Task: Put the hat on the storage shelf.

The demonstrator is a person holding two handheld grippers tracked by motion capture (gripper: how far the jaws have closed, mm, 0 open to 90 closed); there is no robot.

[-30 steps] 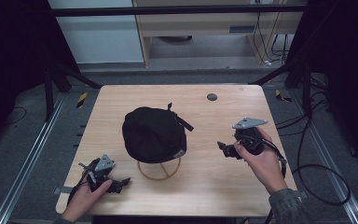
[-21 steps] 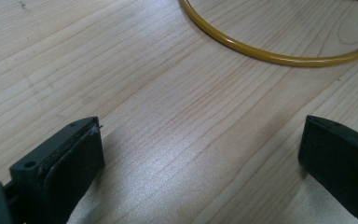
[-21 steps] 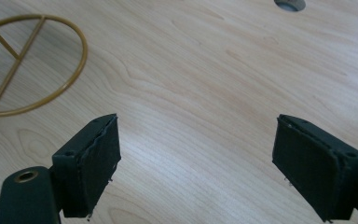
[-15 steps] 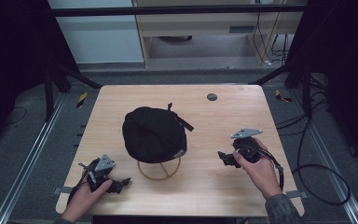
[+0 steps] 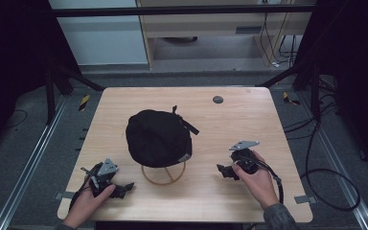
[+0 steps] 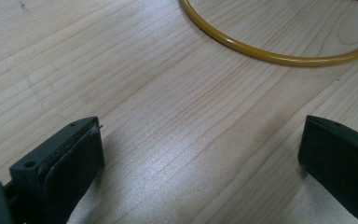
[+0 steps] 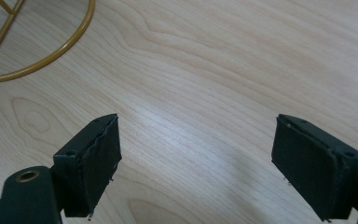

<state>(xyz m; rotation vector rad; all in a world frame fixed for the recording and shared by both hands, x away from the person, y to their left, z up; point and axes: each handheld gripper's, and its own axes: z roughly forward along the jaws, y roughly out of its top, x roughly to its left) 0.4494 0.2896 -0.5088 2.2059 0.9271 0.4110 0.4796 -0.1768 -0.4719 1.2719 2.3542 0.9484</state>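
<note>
A black cap (image 5: pixel 157 136) sits on a gold wire stand whose ring base (image 5: pixel 163 176) rests on the wooden table (image 5: pixel 239 120). My left gripper (image 5: pixel 122 188) lies low at the front left corner, open, its jaws wide apart over bare wood, with the ring base (image 6: pixel 270 55) a short way ahead of it. My right gripper (image 5: pixel 224 171) is at the front right, also open and holding nothing, pointing left toward the ring base (image 7: pixel 42 60). Both grippers stand apart from the cap and stand.
A small dark round disc (image 5: pixel 217 99) lies near the table's far edge. Cables (image 5: pixel 326 182) trail on the floor to the right. Metal rails run along both sides of the table.
My right gripper has moved back toward the front edge and lower, away from the cap. The left gripper has stayed in place.
</note>
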